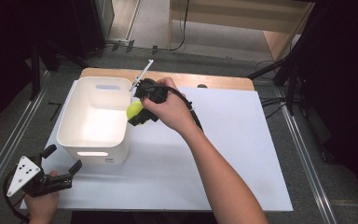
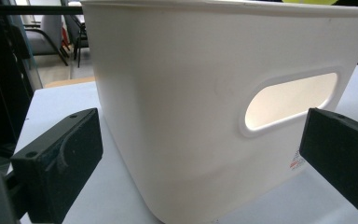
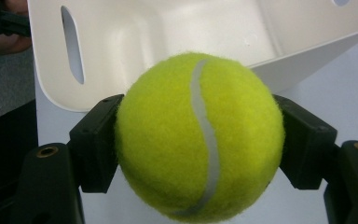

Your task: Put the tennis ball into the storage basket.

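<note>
A yellow-green tennis ball (image 1: 134, 110) (image 3: 199, 136) hangs at the right rim of a white plastic bin (image 1: 74, 112), held above the table. My right gripper (image 1: 138, 114) (image 3: 200, 144) is shut on the ball, one black pad pressing on each side. The bin (image 3: 135, 32) lies open just beyond the ball, its inside bare. My left gripper (image 1: 61, 160) rests near the table's front left corner, open, jaws spread wide toward the bin's near wall (image 2: 177, 107) with its handle slot. Nothing sits between those jaws.
A white sheet (image 1: 233, 140) covers the wooden table top, whose far edge (image 1: 200, 80) shows bare wood. Metal rails and black stands flank the table on both sides. Cables run across the floor beyond it.
</note>
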